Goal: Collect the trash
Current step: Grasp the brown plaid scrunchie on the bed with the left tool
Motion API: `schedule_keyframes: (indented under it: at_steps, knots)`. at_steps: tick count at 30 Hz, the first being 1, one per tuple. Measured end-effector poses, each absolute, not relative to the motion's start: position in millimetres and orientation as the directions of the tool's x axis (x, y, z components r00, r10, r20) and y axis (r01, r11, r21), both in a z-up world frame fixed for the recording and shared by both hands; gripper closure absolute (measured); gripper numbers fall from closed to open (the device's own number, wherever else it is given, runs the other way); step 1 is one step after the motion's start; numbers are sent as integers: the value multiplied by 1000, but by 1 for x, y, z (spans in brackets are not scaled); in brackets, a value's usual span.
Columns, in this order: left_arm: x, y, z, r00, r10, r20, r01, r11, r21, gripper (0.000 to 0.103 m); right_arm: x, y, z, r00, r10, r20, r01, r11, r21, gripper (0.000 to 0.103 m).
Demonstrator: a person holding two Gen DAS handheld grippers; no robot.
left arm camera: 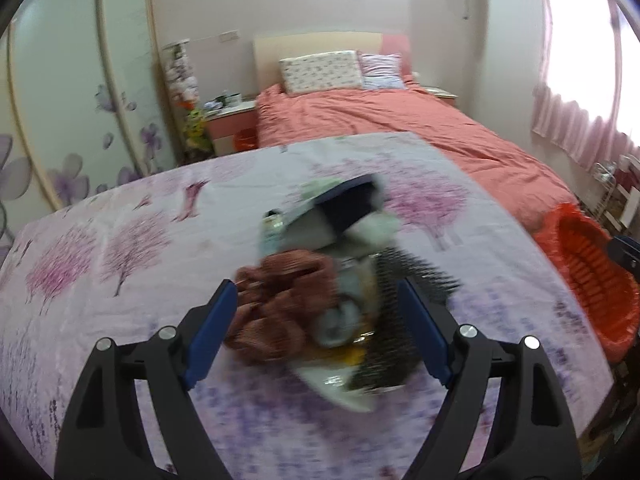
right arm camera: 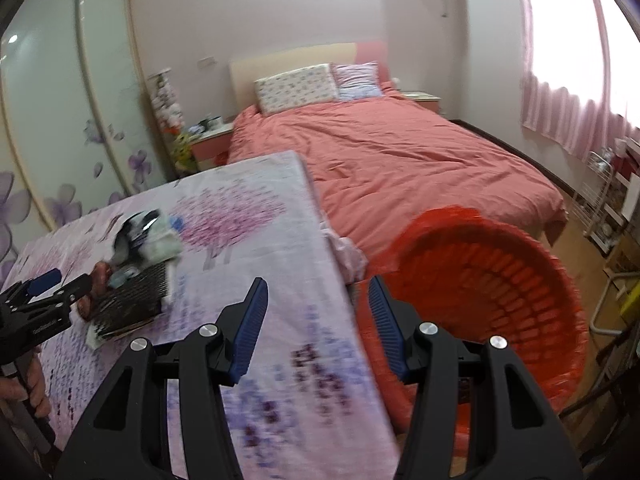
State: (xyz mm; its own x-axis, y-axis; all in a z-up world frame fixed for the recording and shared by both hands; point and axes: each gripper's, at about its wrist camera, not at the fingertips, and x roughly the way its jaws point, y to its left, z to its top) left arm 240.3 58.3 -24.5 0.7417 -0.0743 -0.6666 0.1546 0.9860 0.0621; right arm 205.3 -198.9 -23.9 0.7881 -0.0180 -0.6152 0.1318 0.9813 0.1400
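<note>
Blurred trash pile [left arm camera: 332,276], contents unclear

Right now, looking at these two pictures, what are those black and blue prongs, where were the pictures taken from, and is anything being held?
The prongs are hand-held grippers, one in each of a person's hands, each carrying a wide-angle camera looking along its fingers. One picture comes from the left gripper, the other from the right gripper. A flowered cloth covers the surface, with a blurred trash pile on it. A red basket sits beside it. The left jaws are open around the pile; the right jaws are apart with nothing between them.
</note>
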Motion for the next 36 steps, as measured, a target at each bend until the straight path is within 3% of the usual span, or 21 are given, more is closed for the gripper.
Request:
schedule_keyframes:
  at_steps: [4, 16, 18, 21, 29, 36]
  knots:
    - [245, 76, -36, 721, -77, -688, 139, 990, 34, 23, 209, -175, -27, 778, 19, -628, 91, 986, 142, 50]
    - [265, 75, -61, 676, -46, -735, 106, 994, 35, 49, 219, -135, -33, 751, 64, -657, 26, 992, 127, 50]
    - [267, 76, -61, 674, -45, -738, 105, 994, 35, 69, 219, -132, -34, 747, 70, -661, 21, 991, 130, 50]
    - [267, 82, -59, 671, -60, -739, 100, 995, 10, 80, 220, -127, -36, 744, 79, -663, 13, 991, 133, 50]
    - [260, 126, -32, 713, -75, -697, 51, 997, -55, 81, 225, -111, -34, 741, 123, -660, -30, 988, 151, 50]
    - [268, 177, -25, 726, 47, -686, -84, 996, -20, 81, 236, -83, -33, 729, 212, -650, -95, 973, 211, 50]
